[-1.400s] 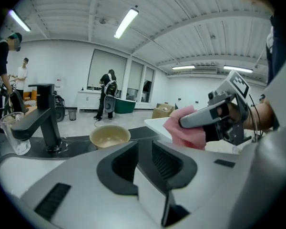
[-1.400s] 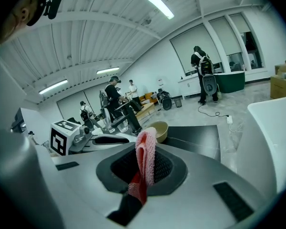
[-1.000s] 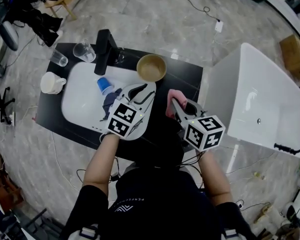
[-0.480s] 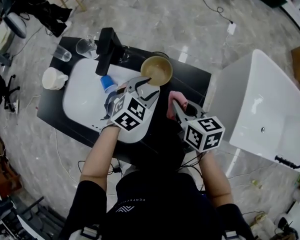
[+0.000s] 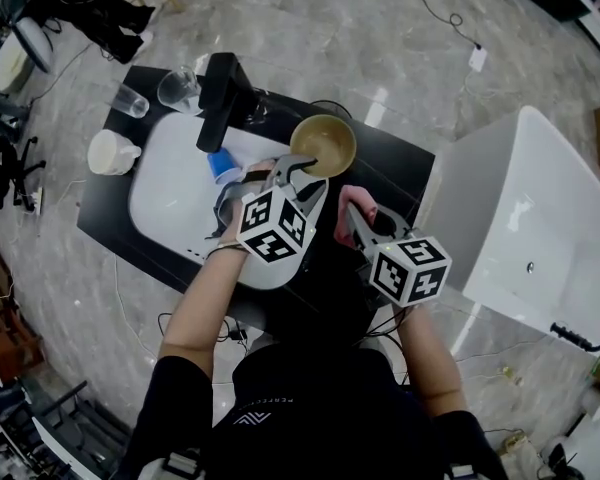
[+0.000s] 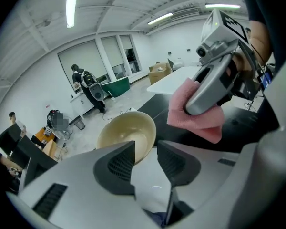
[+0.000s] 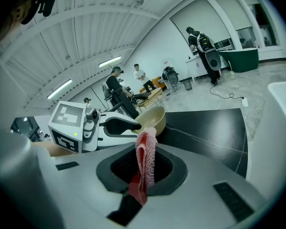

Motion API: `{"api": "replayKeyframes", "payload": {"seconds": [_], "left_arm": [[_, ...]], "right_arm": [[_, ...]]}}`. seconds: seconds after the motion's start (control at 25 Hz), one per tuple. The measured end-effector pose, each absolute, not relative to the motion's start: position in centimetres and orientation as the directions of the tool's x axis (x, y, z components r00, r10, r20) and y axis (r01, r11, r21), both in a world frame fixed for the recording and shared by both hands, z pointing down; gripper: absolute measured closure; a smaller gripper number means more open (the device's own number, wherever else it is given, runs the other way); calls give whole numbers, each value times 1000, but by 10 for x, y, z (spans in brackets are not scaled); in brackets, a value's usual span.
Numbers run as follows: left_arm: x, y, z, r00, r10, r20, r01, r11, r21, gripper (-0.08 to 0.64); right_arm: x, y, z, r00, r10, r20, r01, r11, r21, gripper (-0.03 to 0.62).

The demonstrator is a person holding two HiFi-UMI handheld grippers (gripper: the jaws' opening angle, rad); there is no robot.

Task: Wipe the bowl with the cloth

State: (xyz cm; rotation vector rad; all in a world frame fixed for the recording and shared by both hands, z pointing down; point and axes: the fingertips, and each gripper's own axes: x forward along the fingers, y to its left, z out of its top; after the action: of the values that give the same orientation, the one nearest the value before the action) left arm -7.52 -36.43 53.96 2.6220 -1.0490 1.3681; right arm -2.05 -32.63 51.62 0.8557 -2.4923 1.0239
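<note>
Ok, our left gripper [image 6: 145, 149] jaws are closing w/ nothing pinched yet by the beige bowl [image 5: 323, 144] on the black countertop [image 5: 400, 163], right gripper [image 7: 142, 171] clamps the pink cloth [image 7: 147, 147], so we risk a shallow rim grab tipping it.

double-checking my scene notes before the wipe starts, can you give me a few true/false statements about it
1. The right gripper is shut on the pink cloth. True.
2. The bowl sits inside the sink. False: it stands on the black counter, by the sink's edge.
3. A blue cup lies in the sink. True.
4. The bowl is upside down. False: its opening faces up.
5. The pink cloth lies in the bowl. False: it is clamped in the right gripper, apart from the bowl.
</note>
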Motion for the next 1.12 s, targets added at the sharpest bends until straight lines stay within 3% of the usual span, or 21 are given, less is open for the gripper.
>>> {"api": "replayKeyframes", "payload": {"seconds": [0.36, 0.84, 1.12], "left_arm": [[-70, -365, 541, 417, -553, 722, -516, -797, -312, 528], [-68, -355, 513, 463, -598, 654, -573, -765, -294, 537], [-73, -337, 486, 540, -630, 558, -695, -708, -128, 537]], "right_arm": [[-18, -326, 517, -768, -425, 479, -640, 540, -547, 546], [-15, -317, 492, -774, -464, 432, -633, 555, -539, 546], [-19, -302, 469, -787, -489, 378, -616, 582, -530, 546]]}}
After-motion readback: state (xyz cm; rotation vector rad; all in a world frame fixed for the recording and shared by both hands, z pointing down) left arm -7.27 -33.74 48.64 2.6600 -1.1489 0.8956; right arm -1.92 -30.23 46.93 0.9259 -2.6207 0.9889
